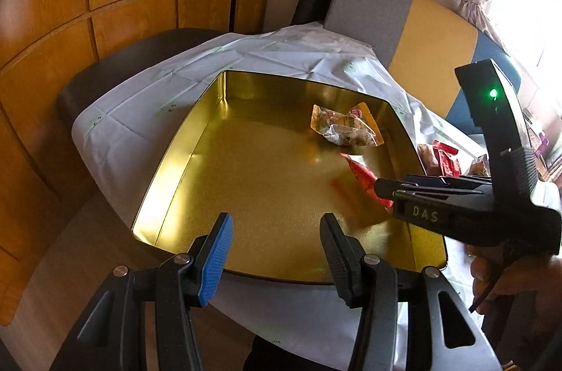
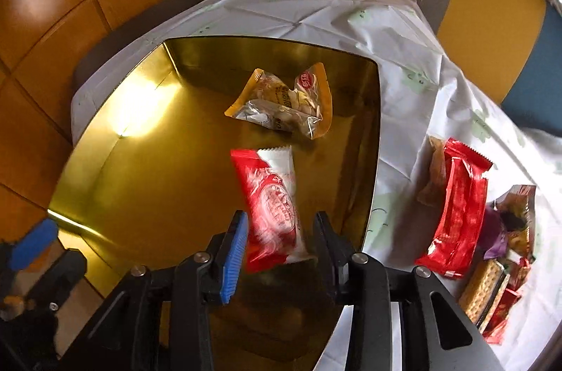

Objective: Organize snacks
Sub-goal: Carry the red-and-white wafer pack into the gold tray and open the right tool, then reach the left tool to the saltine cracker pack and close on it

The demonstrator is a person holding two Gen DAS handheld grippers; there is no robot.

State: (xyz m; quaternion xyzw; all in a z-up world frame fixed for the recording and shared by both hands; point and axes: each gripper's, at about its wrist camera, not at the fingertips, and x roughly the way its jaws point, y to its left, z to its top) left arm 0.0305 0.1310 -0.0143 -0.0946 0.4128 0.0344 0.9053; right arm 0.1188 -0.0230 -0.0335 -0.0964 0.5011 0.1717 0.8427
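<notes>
left wrist: left gripper point(image 1: 275, 253) open and empty over the near edge of the gold tin point(image 1: 196, 143); yellow snack bag point(image 1: 346, 125) at the tin's far right | right wrist: right gripper point(image 2: 279, 246) fingers parted, blurred red-and-white packet point(image 2: 272, 206) between them above the tin's floor; red wrapper point(image 2: 456, 209) on the desk right of the tin

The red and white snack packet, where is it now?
In the right wrist view, the red and white snack packet is between the right gripper fingers, over the gold tin, nearer than the yellow packet.

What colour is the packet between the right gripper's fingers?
Red and white packet, clearest in the right wrist view.
</notes>
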